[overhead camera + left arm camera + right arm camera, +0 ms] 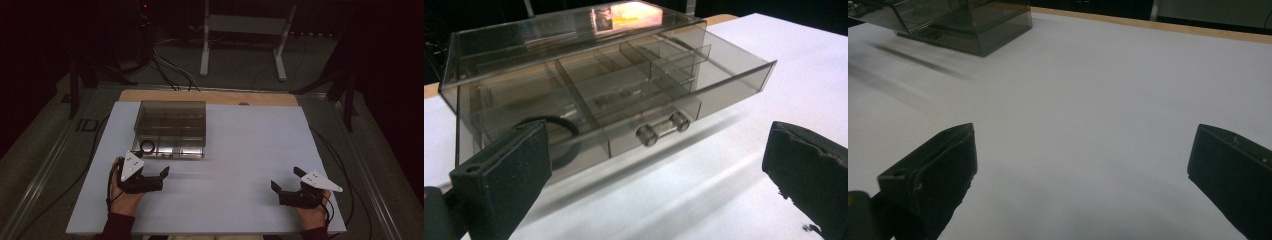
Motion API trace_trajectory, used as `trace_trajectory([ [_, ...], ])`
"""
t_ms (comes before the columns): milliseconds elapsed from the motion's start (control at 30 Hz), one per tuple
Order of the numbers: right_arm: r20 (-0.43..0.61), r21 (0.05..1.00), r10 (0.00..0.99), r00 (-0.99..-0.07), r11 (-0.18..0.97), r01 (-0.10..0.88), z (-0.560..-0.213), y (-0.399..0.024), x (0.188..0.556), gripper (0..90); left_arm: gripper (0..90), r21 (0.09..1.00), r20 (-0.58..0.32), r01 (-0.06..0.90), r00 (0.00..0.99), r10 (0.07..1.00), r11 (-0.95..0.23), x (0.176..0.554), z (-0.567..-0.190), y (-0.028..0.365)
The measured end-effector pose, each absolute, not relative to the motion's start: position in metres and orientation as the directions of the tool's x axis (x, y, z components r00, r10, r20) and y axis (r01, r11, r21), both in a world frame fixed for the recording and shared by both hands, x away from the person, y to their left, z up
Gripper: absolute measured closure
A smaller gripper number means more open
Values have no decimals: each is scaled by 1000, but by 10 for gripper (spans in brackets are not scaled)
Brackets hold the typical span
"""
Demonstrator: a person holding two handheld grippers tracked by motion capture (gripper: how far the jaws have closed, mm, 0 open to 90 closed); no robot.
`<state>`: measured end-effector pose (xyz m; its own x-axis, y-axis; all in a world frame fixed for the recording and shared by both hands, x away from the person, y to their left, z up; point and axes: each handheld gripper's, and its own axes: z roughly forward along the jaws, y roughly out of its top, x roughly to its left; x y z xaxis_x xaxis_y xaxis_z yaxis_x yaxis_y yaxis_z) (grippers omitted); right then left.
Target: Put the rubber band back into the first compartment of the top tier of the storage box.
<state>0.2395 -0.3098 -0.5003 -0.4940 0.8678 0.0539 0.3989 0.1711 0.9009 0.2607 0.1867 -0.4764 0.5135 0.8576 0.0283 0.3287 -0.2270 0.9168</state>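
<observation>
- Upper left of the high view: smoked plastic drawer box (172, 129), drawer slightly out, its handle (663, 128) lying crosswise ahead of the left gripper (150, 179), jaws spread, empty.
- Right gripper (287, 192) well apart at lower right, jaws likewise spread; left is nearer.

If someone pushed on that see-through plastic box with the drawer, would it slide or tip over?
The box would probably slide: it looks low, wide, light and nearly empty on a smooth table. Its drawer stands partly open, so a push there likely shuts it first.
</observation>
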Motion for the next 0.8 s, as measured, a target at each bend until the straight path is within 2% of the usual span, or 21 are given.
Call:
trace_trajectory([
  [800, 48, 913, 849, -526, 177, 369, -498, -306, 239, 0, 5, 914, 3, 355, 478, 878, -196, 245, -500, 201],
])
